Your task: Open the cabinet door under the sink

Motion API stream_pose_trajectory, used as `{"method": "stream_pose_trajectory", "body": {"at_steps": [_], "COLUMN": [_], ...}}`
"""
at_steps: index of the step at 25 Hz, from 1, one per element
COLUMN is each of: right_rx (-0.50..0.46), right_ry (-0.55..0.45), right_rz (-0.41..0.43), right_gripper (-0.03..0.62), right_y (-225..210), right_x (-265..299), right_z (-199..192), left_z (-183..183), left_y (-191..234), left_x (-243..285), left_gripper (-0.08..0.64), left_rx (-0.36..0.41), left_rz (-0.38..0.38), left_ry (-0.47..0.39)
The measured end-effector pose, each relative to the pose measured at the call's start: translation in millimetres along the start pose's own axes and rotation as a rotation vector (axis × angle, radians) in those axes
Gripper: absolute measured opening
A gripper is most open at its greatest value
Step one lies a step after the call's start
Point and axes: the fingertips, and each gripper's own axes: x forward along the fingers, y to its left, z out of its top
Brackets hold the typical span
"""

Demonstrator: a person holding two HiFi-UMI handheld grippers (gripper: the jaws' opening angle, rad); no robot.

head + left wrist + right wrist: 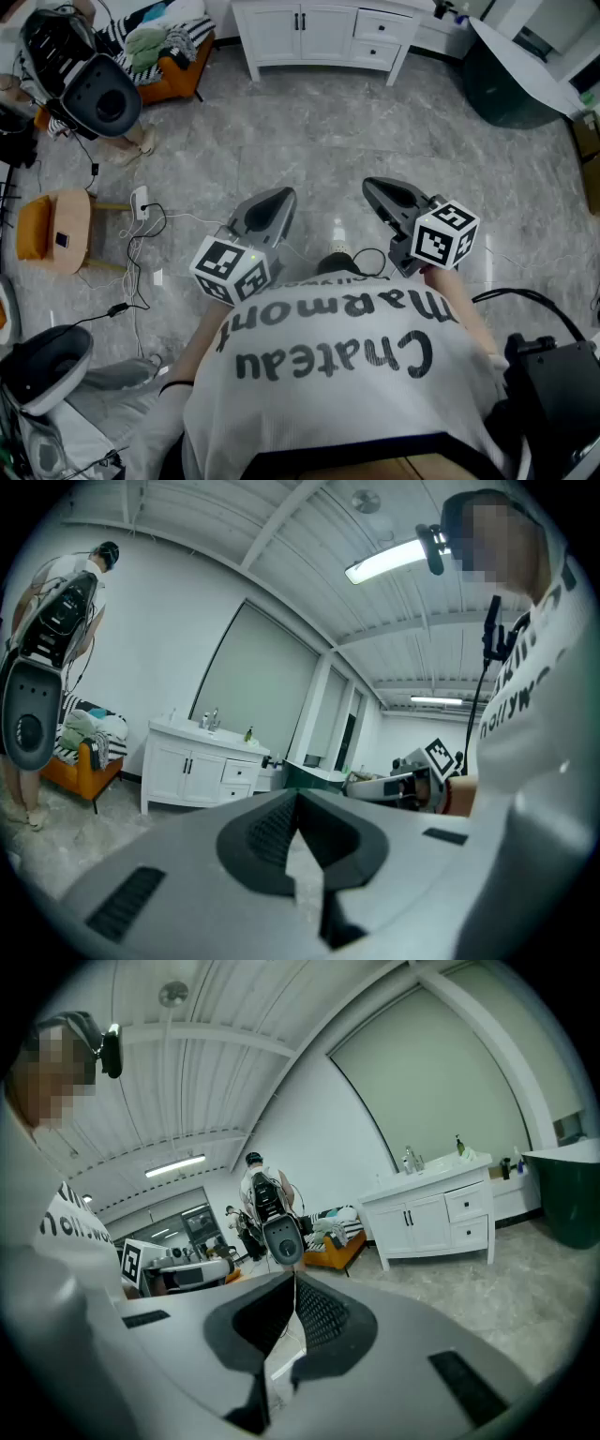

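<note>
The white sink cabinet (319, 36) stands across the grey floor at the far side of the room. Its two doors with black handles (302, 21) are closed, with drawers to their right. It shows small in the left gripper view (199, 766) and in the right gripper view (433, 1222). My left gripper (270, 208) and right gripper (386, 197) are held side by side in front of my chest, far from the cabinet. Both are shut with nothing between the jaws, as the left gripper view (298, 801) and the right gripper view (293, 1283) show.
An orange chair piled with clothes (173, 52) stands left of the cabinet. A dark green tub (511, 89) stands at its right. A person with a black device (89, 89) stands at the left. A wooden stool (56, 230) and floor cables (141, 225) lie nearby.
</note>
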Motion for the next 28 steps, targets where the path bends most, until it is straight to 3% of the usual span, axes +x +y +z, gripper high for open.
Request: {"method": "stream_pose_trajectory", "body": {"at_steps": [14, 28], "right_rx": [0.024, -0.02], "right_ry": [-0.065, -0.007], "right_rz": [-0.019, 0.036], "right_gripper": [0.015, 0.015], "right_y": [-2, -87], "right_x": [-3, 85], "right_z": [4, 60], "left_z": [15, 40], "left_y": [15, 94], "left_x": [-12, 61], "left_gripper": [0.008, 0.008], "left_rx": [0.017, -0.001], "left_rz": [0.029, 0.114], "left_ry": [-0.065, -0.052]}}
